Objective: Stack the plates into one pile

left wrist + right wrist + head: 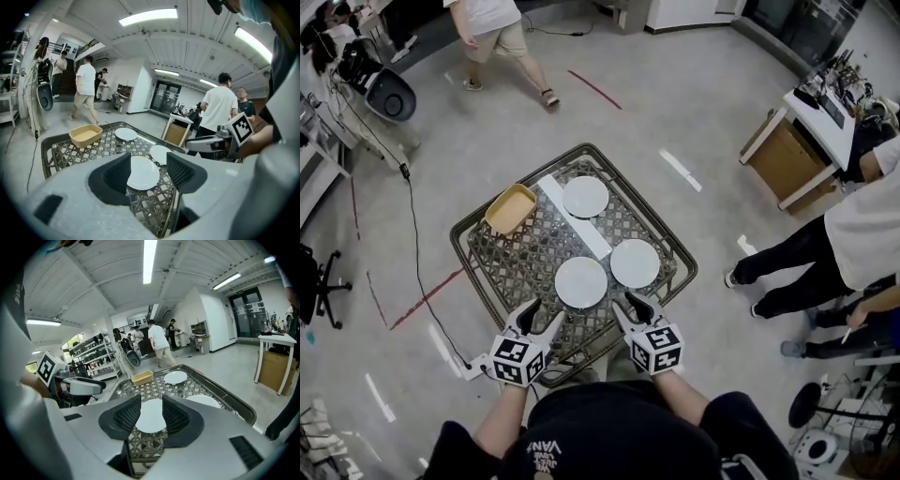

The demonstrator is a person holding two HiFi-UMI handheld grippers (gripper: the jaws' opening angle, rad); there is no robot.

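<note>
Three white plates lie apart on a metal lattice table (487, 253): a near plate (580, 281), one to its right (635, 263) and a far one (585, 197). My left gripper (540, 319) hovers at the table's near edge, just left of the near plate, open with nothing between its pads. My right gripper (635, 309) is also open and empty, below the gap between the two near plates. In the left gripper view the near plate (143, 172) shows beyond the left gripper (148, 164). In the right gripper view the same plate (151, 417) shows beyond the right gripper (150, 411).
A yellow rectangular dish (511, 207) sits at the table's far left, and a white strip (574, 217) lies across the middle. People stand to the right (853, 234) and walk at the back (502, 37). A cable (417, 253) runs over the floor on the left.
</note>
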